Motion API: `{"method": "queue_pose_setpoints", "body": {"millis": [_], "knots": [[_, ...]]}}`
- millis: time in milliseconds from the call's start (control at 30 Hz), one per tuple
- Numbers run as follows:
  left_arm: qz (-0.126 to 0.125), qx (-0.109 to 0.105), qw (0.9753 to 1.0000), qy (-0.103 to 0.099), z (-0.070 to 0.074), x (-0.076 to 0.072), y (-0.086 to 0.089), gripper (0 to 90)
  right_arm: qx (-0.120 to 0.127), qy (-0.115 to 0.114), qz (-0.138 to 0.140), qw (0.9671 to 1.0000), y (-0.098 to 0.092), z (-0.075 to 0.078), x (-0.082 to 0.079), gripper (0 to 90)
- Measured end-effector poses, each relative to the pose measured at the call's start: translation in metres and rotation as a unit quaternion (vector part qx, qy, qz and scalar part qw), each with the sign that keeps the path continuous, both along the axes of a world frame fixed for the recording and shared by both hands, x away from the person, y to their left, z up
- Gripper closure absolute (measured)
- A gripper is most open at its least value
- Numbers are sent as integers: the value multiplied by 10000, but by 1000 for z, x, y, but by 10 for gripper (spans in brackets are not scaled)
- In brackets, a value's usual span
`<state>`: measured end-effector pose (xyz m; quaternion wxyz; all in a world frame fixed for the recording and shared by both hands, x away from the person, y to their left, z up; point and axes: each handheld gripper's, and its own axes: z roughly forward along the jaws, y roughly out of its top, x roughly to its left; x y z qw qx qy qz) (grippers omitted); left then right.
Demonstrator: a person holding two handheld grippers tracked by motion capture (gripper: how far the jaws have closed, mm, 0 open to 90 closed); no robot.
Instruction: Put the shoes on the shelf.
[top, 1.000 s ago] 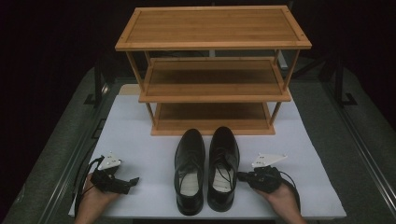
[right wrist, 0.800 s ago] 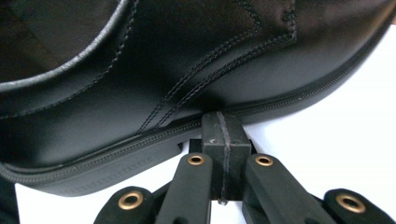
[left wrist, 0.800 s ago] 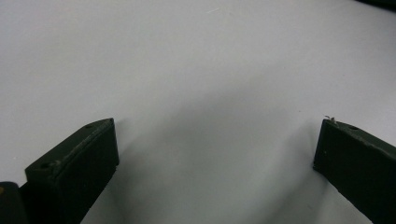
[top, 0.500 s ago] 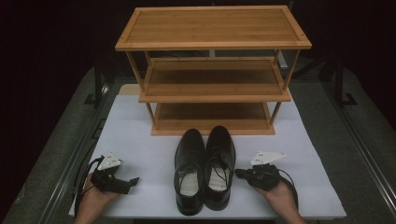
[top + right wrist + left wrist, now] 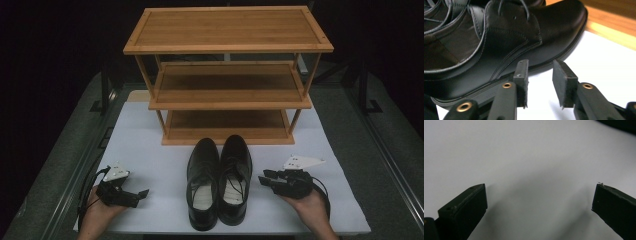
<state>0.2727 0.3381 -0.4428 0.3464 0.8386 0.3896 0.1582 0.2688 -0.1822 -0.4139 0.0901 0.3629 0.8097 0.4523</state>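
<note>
Currently, your right gripper (image 5: 265, 179), jaws partly parted and empty, sits lower right beside the right shoe (image 5: 234, 176); your left gripper (image 5: 142, 193) rests released, lower left.

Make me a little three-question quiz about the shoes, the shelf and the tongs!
1. True or false: the two black shoes stand on the white mat, in front of the wooden rack.
2. Which tongs are closer to the shoes: A) left tongs B) right tongs?
3. How many shelves does the rack have?

Key: 1 true. 2 B; the right gripper view shows its tips beside the right shoe's sole, open, gripping nothing. 3 three, all bare.
</note>
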Motion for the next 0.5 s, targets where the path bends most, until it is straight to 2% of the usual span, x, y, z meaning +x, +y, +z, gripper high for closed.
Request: {"method": "queue_pose_setpoints", "body": {"millis": [33, 67, 100, 167, 267, 300, 333, 367, 500], "knots": [[9, -85, 10000, 12, 2, 0, 0, 0, 0, 0, 0, 10000, 0, 0, 0, 619], [7, -248, 9997, 14, 8, 0, -3, 0, 11, -2, 10, 10000, 0, 3, 1, 583], [7, -248, 9997, 14, 8, 0, -3, 0, -2, -18, 6, 10000, -1, 4, 2, 570], [-134, -442, 9989, -95, 18, -2, -10, 31, 40, -12, 17, 10000, -1, 7, 3, 539], [-241, -502, 9983, -148, 24, -2, -16, 84, 73, 5, 27, 10000, 0, 9, 5, 513], [-358, -587, 9975, -190, 32, -2, -24, 116, 92, -6, 67, 9999, 1, 12, 5, 507], [-390, -652, 9968, -232, 35, -2, -27, 155, 111, -11, 81, 9999, 2, 13, 6, 507], [-390, -652, 9968, -232, 35, -2, -27, 157, 111, -11, 81, 9999, 2, 13, 6, 507], [-721, -807, 9937, -286, 50, -1, -46, 214, 243, -40, 166, 9996, 7, 20, 10, 507]]}}
